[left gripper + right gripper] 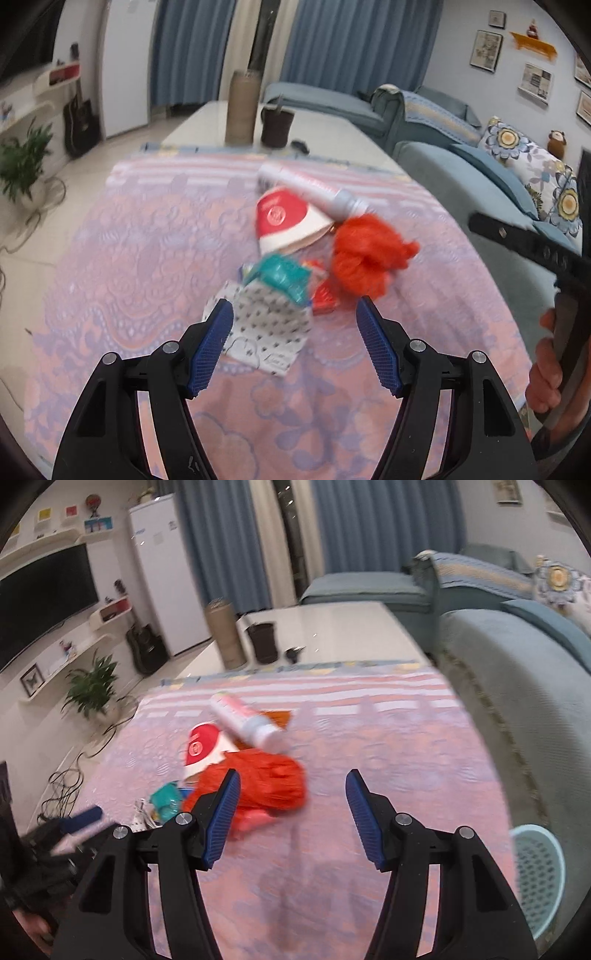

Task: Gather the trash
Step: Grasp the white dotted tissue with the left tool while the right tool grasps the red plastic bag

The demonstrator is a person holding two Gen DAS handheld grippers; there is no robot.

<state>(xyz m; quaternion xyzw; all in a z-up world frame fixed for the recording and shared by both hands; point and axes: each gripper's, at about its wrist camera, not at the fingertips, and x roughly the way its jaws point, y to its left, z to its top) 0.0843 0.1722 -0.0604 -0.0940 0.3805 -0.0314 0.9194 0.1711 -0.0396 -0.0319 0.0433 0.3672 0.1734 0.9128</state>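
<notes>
A heap of trash lies on the pink patterned tablecloth (129,266): a crumpled orange-red bag (369,251), a red and white paper cup (288,221) on its side, a white and pink bottle (314,188) lying down, a teal wrapper (284,277), a small red packet (325,301) and a white dotted paper (269,328). My left gripper (295,306) is open and empty, just above the dotted paper. My right gripper (293,779) is open and empty, its left finger over the orange-red bag (269,786). The cup (203,747) and bottle (243,722) lie beyond.
A pale blue mesh basket (535,871) stands on the floor at the table's right, by a blue sofa (524,686). A tall brown cylinder (242,107) and a dark cup (277,125) stand at the far end of the table. Cables and a plant (92,686) are on the left.
</notes>
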